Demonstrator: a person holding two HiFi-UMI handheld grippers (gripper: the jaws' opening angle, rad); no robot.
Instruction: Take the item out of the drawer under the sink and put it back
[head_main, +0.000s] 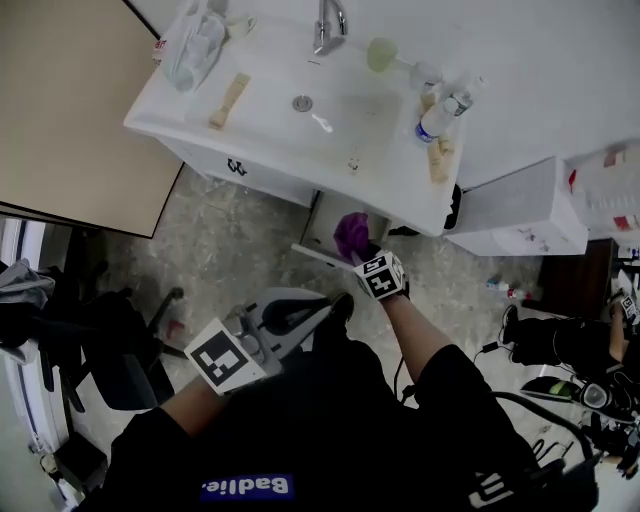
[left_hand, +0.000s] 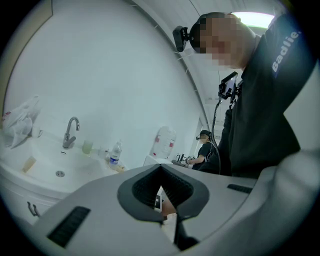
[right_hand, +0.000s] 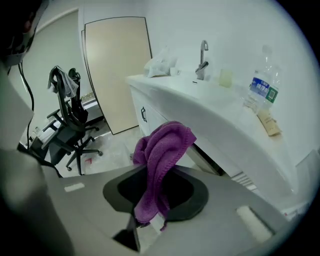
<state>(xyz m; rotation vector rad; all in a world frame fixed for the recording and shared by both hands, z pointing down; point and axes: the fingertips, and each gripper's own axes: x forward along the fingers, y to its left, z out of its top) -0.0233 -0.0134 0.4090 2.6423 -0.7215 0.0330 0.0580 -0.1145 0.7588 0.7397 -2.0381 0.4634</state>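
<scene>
A purple cloth (head_main: 351, 234) hangs in front of the white sink cabinet (head_main: 250, 170), with my right gripper (head_main: 356, 252) shut on it. In the right gripper view the cloth (right_hand: 162, 150) drapes down between the dark pads, and the right gripper (right_hand: 157, 175) points steeply down. Below the basin, a white drawer (head_main: 318, 256) stands pulled out, just behind the cloth. My left gripper (head_main: 338, 304) is lower and nearer to me. Its tips meet with nothing between them, as the left gripper view also shows for the left gripper (left_hand: 160, 168).
The basin top (head_main: 300, 60) carries a faucet (head_main: 330, 28), a green cup (head_main: 381, 53), a water bottle (head_main: 438, 117) and a plastic bag (head_main: 195, 40). A beige panel (head_main: 70, 100) leans at left, above a black office chair (head_main: 120, 350). White boxes (head_main: 520, 215) stand right, near another person (head_main: 560, 340).
</scene>
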